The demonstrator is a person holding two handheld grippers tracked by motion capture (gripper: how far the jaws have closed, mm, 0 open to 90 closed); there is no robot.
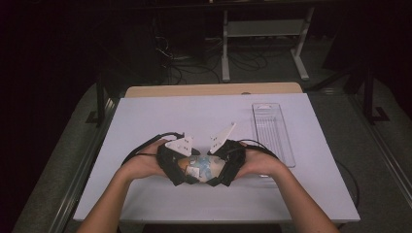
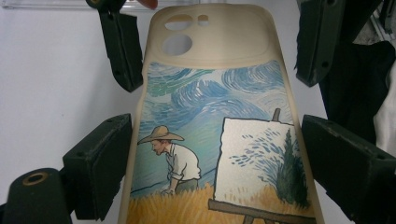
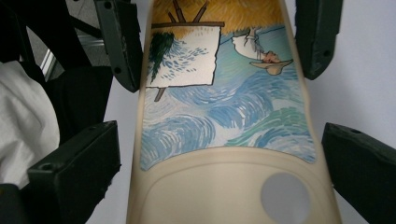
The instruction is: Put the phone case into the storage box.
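Phone case (painted back up), between both grippers' open jaws, table.

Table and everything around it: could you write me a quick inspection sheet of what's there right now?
Surface: white table, wooden edge at the far end.
Job's things: painted phone case lying between both tools.
Clutter: clear plastic tray at the right.
Grippers: left hand-held gripper and right hand-held gripper, jaws either side of the case; contact unclear.
Cables: black cable trailing from each.
Surroundings: dark room, white stand, floor wires.
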